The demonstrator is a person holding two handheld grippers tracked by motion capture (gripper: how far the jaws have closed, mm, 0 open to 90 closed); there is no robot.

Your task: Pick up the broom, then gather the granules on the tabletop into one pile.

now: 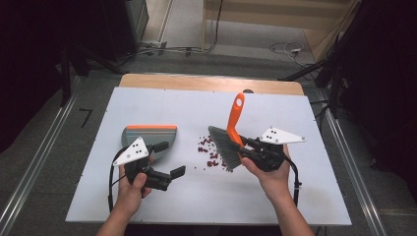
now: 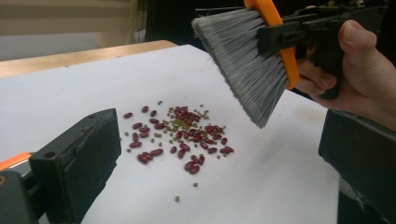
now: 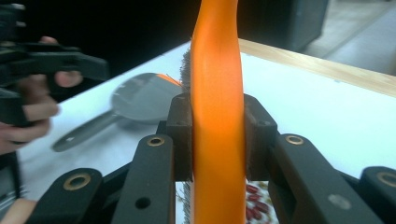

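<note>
With right gripper [image 1: 252, 149] clamped on brush [image 1: 229, 139], beans [image 1: 209, 153] lying between bristles and dustpan [image 1: 147, 134]; left gripper [image 1: 169, 160] agape.

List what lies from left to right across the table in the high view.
Left gripper → scattered beans → brush → right gripper.

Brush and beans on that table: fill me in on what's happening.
A person's right gripper is shut on the orange-handled grey-bristled brush, held just right of a scatter of red beans on the white tabletop. The left gripper is open, holding nothing, near the grey orange-edged dustpan.
</note>
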